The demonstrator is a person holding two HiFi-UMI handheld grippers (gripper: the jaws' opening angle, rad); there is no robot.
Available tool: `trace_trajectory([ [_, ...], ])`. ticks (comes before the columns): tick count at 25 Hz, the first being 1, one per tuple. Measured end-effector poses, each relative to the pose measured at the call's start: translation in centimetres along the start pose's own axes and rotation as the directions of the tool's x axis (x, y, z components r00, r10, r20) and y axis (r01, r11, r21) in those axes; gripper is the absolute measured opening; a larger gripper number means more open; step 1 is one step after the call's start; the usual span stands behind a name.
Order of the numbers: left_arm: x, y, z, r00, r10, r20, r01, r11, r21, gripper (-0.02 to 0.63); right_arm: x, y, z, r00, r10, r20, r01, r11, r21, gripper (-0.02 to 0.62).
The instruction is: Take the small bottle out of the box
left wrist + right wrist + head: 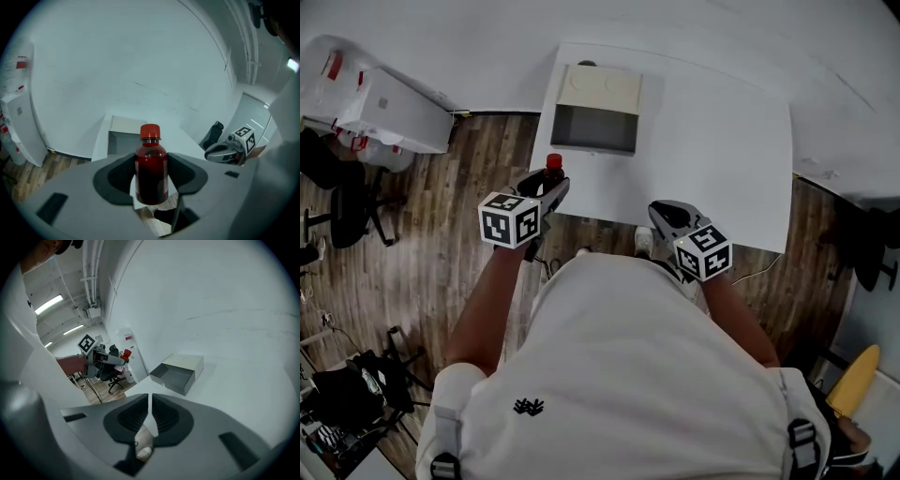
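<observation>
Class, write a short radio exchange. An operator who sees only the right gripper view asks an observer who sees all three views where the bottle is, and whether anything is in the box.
Operator: The right tongs are shut on nothing. I can see the other gripper far off, with something red. Where is the bottle?
Observer: The left tongs grip the bottle upright by its body, red cap on top.
Operator: Is anything in the box? I only see it from the side.
Observer: The head view looks down into the box. Its open drawer shows only a bare grey bottom.
</observation>
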State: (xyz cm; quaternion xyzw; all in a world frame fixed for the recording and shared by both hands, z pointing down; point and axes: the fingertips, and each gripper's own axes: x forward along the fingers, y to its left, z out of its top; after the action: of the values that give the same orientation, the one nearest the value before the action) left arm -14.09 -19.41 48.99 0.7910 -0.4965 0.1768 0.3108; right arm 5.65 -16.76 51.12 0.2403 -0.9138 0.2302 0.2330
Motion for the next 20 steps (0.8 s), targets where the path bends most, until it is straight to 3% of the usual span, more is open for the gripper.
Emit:
trace_trajectory([
  [11, -6.7, -2.0, -2.7, 0.992, -0.111, 0.055, 0.108, 0.993, 0.04, 0.219, 1.2, 5.6, -0.7, 0.997, -0.061, 0.048, 0.061, 0.998, 0.014, 0.018],
  [20, -8.7, -3.1, -4.6, 0.981, -0.185, 0.051, 0.181, 0.981, 0.072, 0.219, 1.0, 9.2, -1.9, 0.994, -0.087, 0.063, 0.086, 0.996, 0.016, 0.014],
])
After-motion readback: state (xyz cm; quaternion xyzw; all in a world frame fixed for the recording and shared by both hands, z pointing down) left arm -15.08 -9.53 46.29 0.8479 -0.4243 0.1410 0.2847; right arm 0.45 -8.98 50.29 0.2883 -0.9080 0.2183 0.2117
